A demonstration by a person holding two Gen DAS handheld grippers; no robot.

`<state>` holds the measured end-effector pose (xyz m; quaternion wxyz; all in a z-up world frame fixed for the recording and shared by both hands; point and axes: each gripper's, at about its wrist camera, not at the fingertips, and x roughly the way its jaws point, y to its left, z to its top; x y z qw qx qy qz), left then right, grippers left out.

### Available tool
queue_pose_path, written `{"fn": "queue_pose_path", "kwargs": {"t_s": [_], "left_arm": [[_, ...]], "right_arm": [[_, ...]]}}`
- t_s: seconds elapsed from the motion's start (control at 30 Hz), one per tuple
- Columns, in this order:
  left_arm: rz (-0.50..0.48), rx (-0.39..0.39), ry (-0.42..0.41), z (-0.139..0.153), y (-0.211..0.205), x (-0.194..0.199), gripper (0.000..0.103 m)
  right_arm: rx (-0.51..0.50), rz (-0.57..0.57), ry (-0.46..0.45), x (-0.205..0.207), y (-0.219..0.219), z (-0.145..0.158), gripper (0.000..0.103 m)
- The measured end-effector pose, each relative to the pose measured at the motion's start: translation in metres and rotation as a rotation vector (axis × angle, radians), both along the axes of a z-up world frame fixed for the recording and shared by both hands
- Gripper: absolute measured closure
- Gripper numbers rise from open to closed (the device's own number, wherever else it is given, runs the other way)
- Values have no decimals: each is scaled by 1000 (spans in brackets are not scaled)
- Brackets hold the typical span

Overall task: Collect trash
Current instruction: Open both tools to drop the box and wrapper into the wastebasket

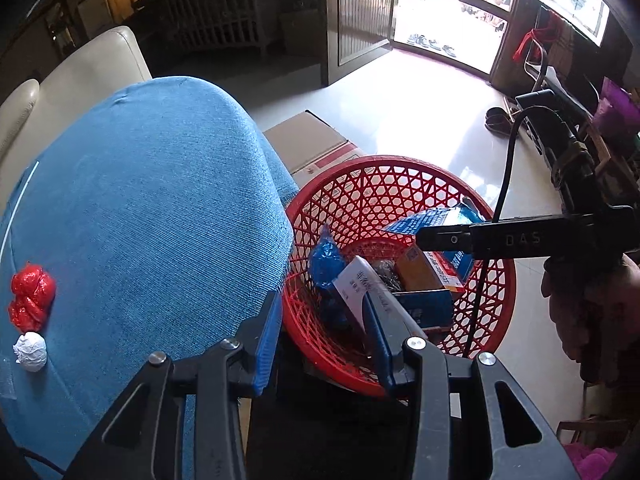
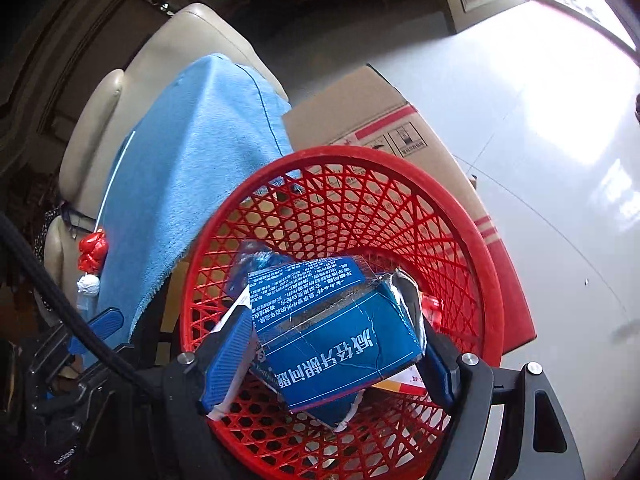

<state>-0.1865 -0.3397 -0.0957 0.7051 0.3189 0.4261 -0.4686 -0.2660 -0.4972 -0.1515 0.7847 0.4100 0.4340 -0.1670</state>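
Observation:
A red lattice basket stands on the floor beside a blue towel. My right gripper is shut on a crushed blue box and holds it over the basket's mouth. My left gripper hangs open at the basket's near rim with nothing between its pads. A red crumpled wrapper and a white paper ball lie on the towel, far left. Inside the basket are a blue plastic bag, a white slip and an orange box.
A cardboard box sits right behind the basket. The towel covers a cream sofa. Shiny pale tile floor runs to a bright doorway. A dark low stand with cables lines the right side.

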Motion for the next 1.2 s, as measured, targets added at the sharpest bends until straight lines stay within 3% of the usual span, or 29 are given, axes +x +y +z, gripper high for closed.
{"fn": "queue_pose_path", "kwargs": {"t_s": [0.4, 0.87, 1.2], "left_arm": [[7, 3, -25, 0, 7, 2, 60], [148, -24, -10, 15, 39, 33, 59], [180, -41, -20, 18, 52, 38, 59]], "right_arm": [[73, -31, 32, -1, -10, -15, 23], [74, -29, -22, 6, 4, -1, 22], [57, -10, -21, 11, 13, 7, 22]]}}
